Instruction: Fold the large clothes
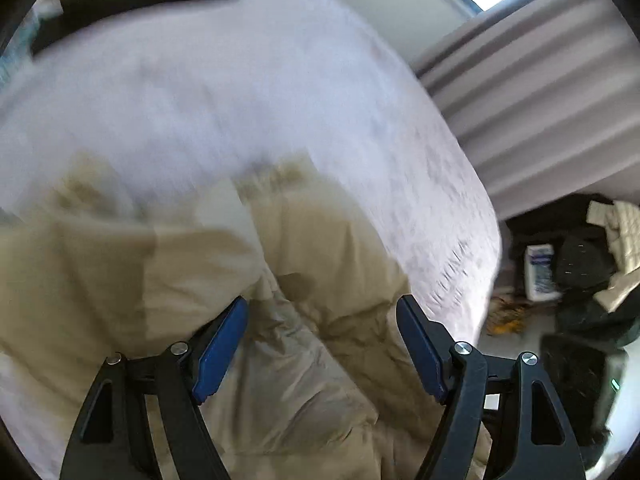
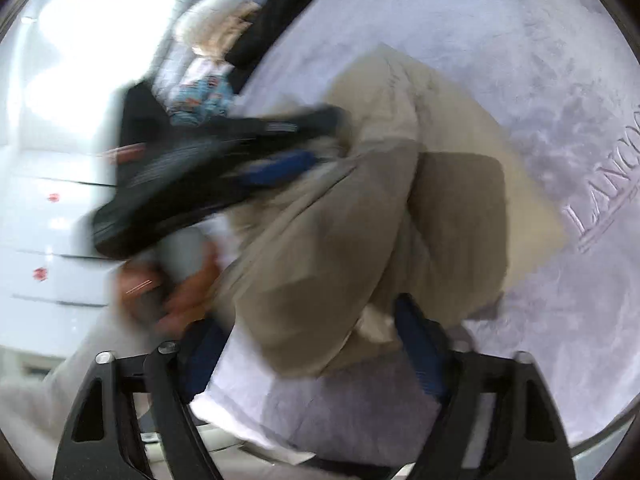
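1. Now the beige garment [image 1: 304, 264] is seen bunched on the lavender bed [image 1: 248, 92], its length running toward the frame's top.
2. Left gripper [image 1: 322, 312] is spread wide, empty, directly over it.
3. Right gripper [image 2: 308, 340] is open, fabric between its fingers.

Matt, creased beige cloth jacket [image 1: 224, 264] lies on a pale, soft plush blanket [image 1: 224, 92]; left gripper [image 1: 322, 312] has matt blue pads [image 1: 222, 344] on black plastic.

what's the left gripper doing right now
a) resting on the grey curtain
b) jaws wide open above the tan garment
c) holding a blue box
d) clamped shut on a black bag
b: in the left wrist view the left gripper has its blue fingers spread wide apart, with the tan garment lying below and nothing between them.
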A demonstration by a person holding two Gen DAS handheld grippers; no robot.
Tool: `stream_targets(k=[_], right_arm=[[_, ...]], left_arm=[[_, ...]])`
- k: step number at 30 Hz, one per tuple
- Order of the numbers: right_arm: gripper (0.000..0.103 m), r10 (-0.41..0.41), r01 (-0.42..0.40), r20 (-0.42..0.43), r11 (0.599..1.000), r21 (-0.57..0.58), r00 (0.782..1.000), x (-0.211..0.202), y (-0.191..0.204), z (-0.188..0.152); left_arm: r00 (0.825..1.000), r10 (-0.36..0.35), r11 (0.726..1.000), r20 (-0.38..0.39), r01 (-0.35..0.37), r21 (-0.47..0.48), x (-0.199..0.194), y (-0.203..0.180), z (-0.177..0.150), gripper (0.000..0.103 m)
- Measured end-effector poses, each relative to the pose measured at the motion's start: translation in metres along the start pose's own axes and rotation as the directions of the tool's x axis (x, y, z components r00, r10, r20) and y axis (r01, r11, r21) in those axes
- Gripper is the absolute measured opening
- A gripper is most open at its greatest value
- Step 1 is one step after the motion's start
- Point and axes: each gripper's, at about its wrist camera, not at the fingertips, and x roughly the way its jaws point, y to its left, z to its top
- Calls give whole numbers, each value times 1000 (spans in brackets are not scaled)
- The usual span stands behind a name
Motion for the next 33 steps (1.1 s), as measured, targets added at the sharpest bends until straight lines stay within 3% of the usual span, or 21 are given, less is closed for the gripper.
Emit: stream_targets(k=[1, 4, 6, 7, 11, 16, 20, 23, 26, 29, 33], right_arm=[[14, -35, 35, -1, 999, 0, 999, 7, 0, 4], [11, -119, 120, 40, 992, -39, 992, 3, -3, 6], [11, -170, 174, 66, 982, -68, 983, -8, -8, 4], [11, -185, 190, 70, 979, -71, 980, -13, -15, 3], [11, -210, 212, 59, 977, -30, 976, -28, -41, -1], [11, -238, 238, 69, 971, 16, 969, -35, -70, 0], [12, -258, 257, 64, 966, 34, 964, -37, -102, 5], [16, -199, 198, 6, 976, 95, 980, -39, -125, 14], [28, -169, 167, 38, 984, 58, 985, -76, -114, 23], [66, -72, 76, 112, 997, -32, 991, -116, -91, 40], [67, 66, -58, 91, 995, -85, 994, -111, -68, 85]], left_arm=[[994, 79, 997, 70, -80, 17, -22, 5, -2, 77], [942, 277, 960, 192, -281, -4, -59, 28, -7, 77], [877, 428, 901, 220, -432, -31, -68, 55, -12, 77], [854, 476, 877, 209, -479, -38, -64, 68, -13, 77], [857, 487, 873, 165, -482, -75, -31, 83, -5, 77], [833, 522, 852, 184, -520, -61, 42, 36, 25, 77], [846, 507, 862, 164, -499, -90, 79, 19, 43, 77], [831, 534, 845, 156, -530, -73, 91, 17, 43, 77], [836, 528, 849, 153, -519, -98, 88, 28, 40, 77], [843, 515, 857, 152, -503, -117, 86, 32, 40, 77], [843, 515, 856, 154, -500, -130, 85, 32, 40, 77]])
